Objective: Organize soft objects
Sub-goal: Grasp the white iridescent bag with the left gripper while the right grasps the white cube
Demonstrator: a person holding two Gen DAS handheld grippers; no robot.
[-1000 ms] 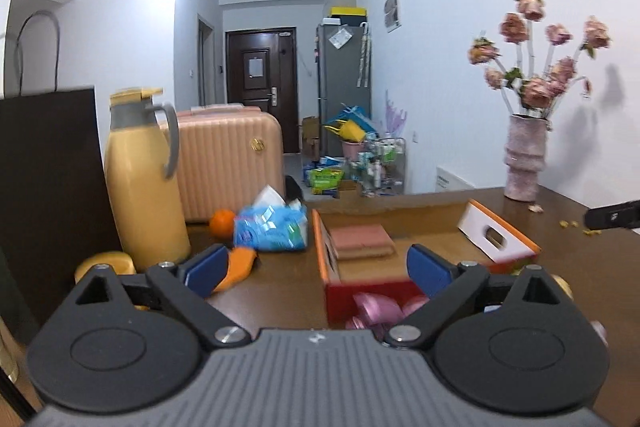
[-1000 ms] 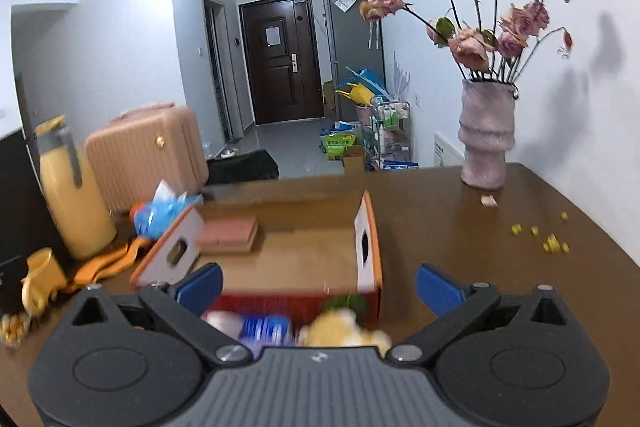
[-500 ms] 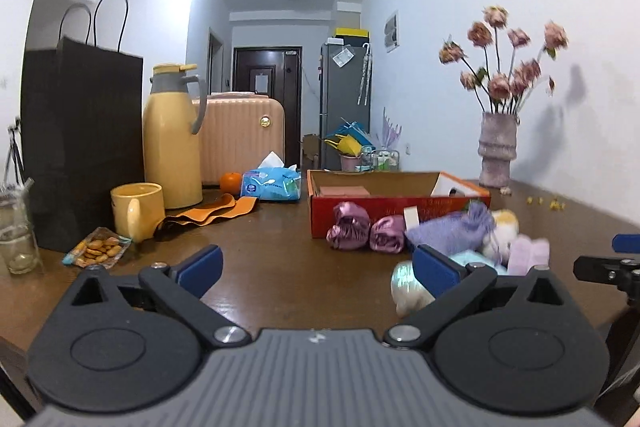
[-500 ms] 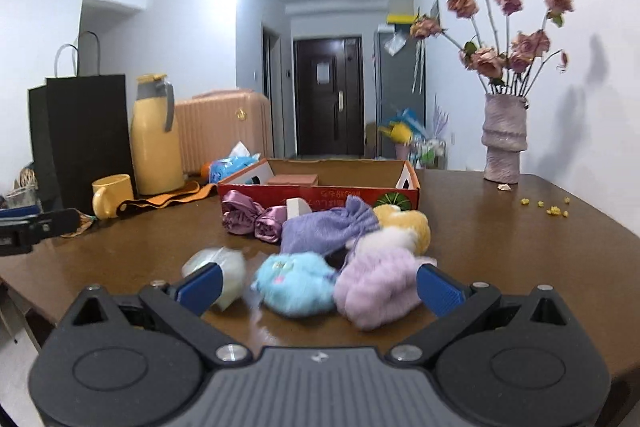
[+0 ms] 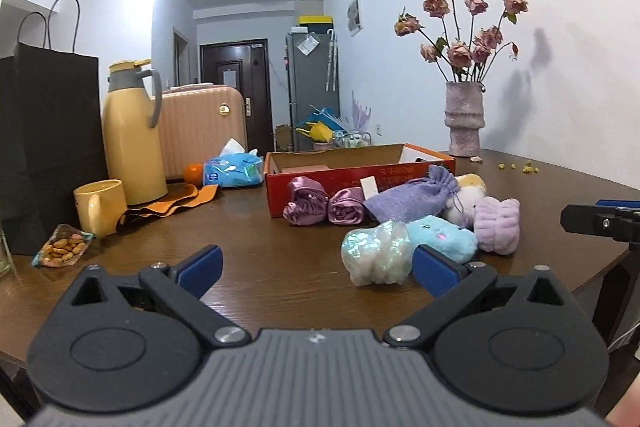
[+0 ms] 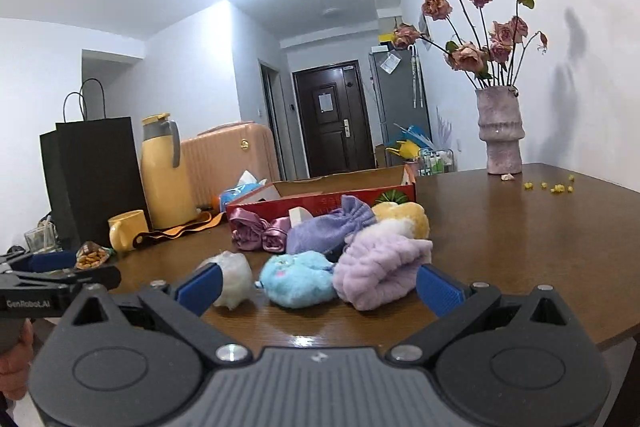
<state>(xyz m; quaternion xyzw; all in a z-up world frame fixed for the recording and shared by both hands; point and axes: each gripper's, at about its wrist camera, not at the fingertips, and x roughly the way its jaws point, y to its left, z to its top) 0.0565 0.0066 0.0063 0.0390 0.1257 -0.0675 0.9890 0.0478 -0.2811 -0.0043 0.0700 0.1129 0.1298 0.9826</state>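
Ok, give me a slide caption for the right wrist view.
Open right gripper facing soft toys piled on the table before a red box.

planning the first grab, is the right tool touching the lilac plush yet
Apart. The right wrist view shows the right tool open with bare table showing between its fingers and the lilac plush.

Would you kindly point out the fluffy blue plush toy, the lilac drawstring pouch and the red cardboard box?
fluffy blue plush toy point(image 6: 298, 279), right wrist view, front fur.
lilac drawstring pouch point(image 6: 320, 235), right wrist view, cloth body.
red cardboard box point(image 5: 340, 177), left wrist view, front wall.
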